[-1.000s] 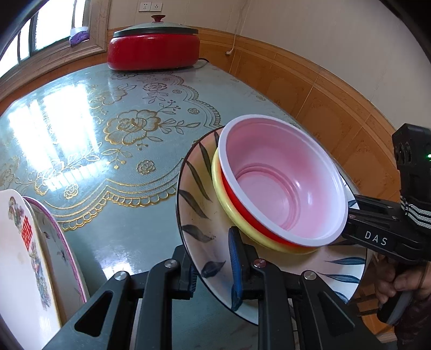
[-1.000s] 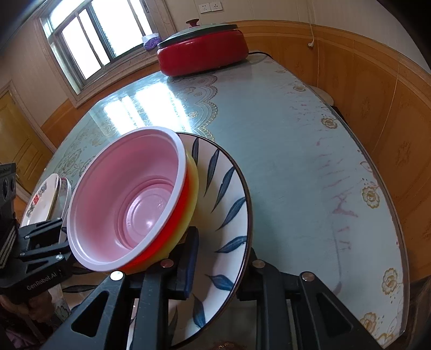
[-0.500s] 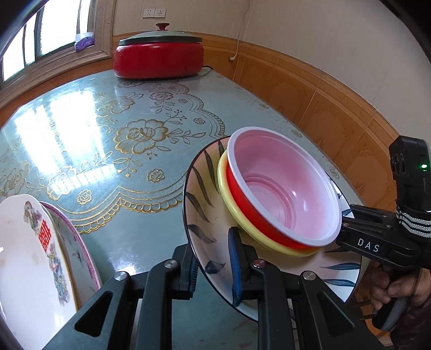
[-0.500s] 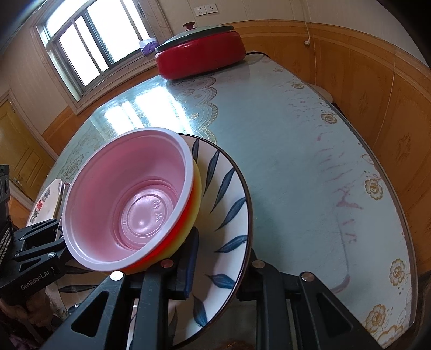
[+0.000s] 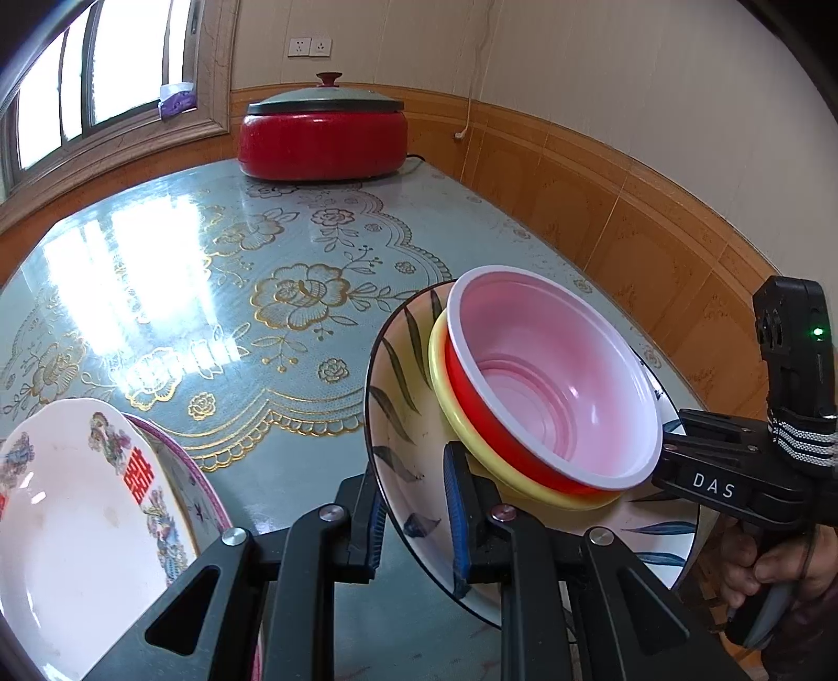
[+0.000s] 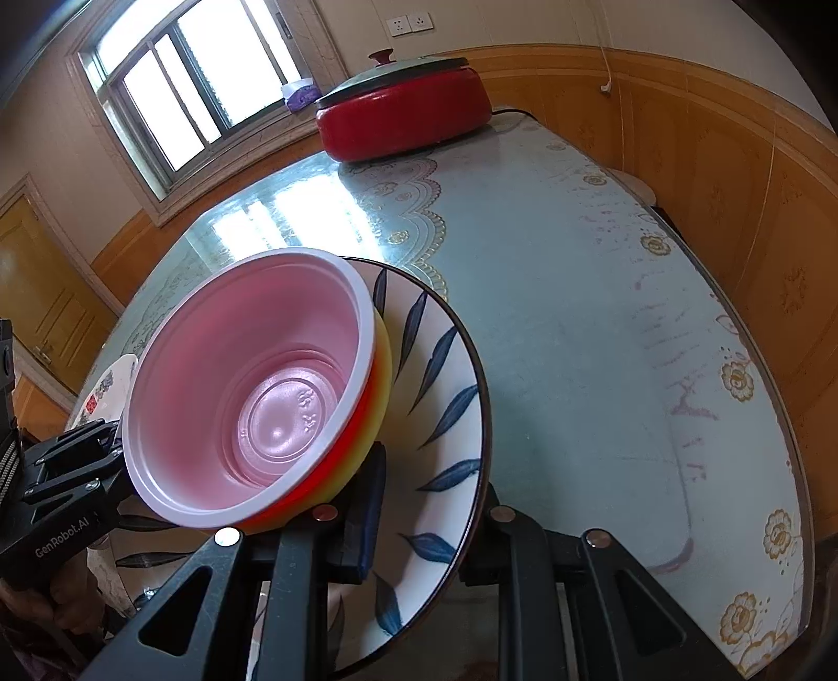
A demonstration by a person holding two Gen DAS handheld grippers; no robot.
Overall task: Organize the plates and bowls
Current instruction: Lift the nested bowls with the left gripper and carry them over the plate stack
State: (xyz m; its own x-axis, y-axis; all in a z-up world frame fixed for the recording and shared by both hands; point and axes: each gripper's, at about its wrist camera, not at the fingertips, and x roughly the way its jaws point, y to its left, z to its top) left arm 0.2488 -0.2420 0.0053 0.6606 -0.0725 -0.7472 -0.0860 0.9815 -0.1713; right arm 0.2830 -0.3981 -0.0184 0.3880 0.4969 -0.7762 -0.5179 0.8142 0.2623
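Both grippers are clamped on the rim of the leaf-patterned plate (image 5: 398, 419): the left gripper (image 5: 414, 516) bites its near edge at lower centre of the left view, the right gripper (image 6: 424, 516) the opposite edge. The plate is held above the table (image 5: 251, 251), tilted, with the stacked bowls (image 5: 550, 387) resting in it. The white plates (image 5: 78, 497) lie lower left, nearer the left hand.

- Glossy teal surface (image 5: 220, 293) with gold flower patterns, mirroring daylight.
- Window (image 6: 178, 99) in a wood frame.
- Cream walls above orange wood panelling (image 5: 602, 199).
- Twin wall sockets (image 5: 309, 47).
- Yellow door (image 6: 36, 293).
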